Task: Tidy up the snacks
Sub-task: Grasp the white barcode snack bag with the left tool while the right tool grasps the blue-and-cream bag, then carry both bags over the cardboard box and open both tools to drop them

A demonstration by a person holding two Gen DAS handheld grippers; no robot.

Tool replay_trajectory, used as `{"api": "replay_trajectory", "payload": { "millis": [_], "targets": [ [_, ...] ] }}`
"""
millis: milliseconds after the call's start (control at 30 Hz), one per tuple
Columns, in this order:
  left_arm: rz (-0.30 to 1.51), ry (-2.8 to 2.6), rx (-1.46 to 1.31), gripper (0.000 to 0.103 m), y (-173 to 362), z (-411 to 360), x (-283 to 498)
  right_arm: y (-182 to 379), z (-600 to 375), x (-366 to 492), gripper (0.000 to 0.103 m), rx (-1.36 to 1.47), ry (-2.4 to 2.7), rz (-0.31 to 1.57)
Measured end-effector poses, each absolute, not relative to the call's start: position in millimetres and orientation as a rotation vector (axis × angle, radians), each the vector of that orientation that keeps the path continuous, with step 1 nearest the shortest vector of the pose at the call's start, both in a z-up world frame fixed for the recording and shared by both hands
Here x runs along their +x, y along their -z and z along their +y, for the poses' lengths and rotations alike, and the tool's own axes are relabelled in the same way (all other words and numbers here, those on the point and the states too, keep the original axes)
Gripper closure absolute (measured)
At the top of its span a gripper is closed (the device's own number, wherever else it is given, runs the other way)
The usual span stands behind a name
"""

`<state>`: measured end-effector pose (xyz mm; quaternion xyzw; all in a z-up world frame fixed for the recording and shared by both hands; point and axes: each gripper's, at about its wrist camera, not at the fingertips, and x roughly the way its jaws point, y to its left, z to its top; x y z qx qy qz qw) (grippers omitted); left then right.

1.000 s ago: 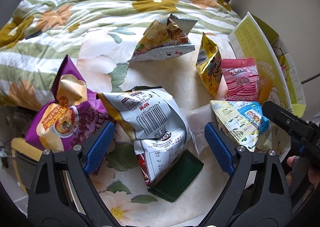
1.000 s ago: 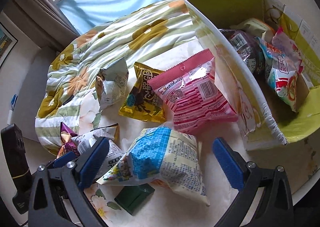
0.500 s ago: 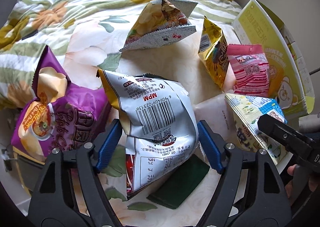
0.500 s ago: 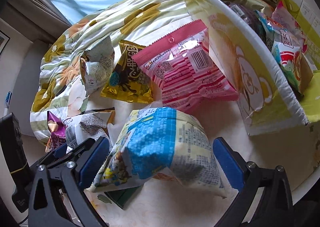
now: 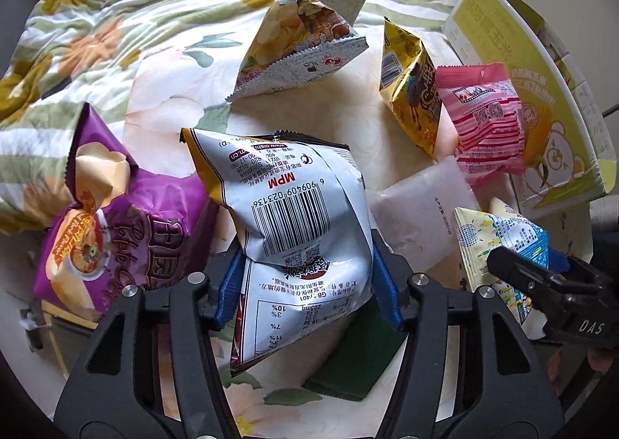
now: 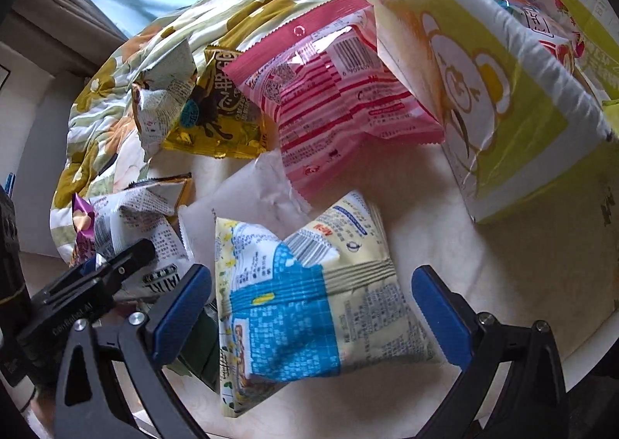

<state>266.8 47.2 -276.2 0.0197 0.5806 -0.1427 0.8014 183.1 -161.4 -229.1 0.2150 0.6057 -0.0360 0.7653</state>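
My left gripper [image 5: 307, 284] is shut on a silver snack bag [image 5: 298, 230] with a barcode, its blue pads pressing both sides. My right gripper [image 6: 309, 307] is open around a blue and pale yellow snack bag [image 6: 309, 307] lying on the table; the pads stand apart from it. A pink bag [image 6: 336, 98], a gold bag [image 6: 220, 110] and a purple chip bag [image 5: 116, 230] lie around. The yellow-green cardboard box [image 6: 514, 102] at the right holds several snacks.
A grey-yellow bag [image 5: 305, 44] lies farther back on the floral cloth [image 5: 154, 13]. A flat white packet [image 5: 421, 214] and a dark green pad [image 5: 359, 361] lie between the grippers. The table edge [image 6: 580, 346] curves at the lower right.
My left gripper moved forward and closed on the silver bag. My right gripper moved forward and down around the blue and yellow bag, still open.
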Motion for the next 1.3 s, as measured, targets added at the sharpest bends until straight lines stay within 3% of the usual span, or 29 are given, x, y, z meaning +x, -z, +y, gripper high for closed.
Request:
{"api": "replay_trajectory", "payload": {
  "millis": [333,467,633,1000,1300],
  "targets": [
    [1.201,0.303,0.072,0.049,262,50,258,248,-155,166,0.002,0.409,-0.004,1.332],
    [1.189,0.303,0.075,0.049,255,50,254,246,-153,159,0.026,0.426,-0.044,1.326],
    [1.174,0.306,0.06,0.049,245,53,251,231,-153,152,0.035,0.421,-0.048,1.289],
    [1.068,0.329,0.029,0.049,178,45,241,166,-153,149,0.036,0.415,-0.075,1.193],
    [0.96,0.371,-0.028,0.049,108,-9,242,88,-201,147,0.036,0.393,-0.106,1.053]
  ]
}}
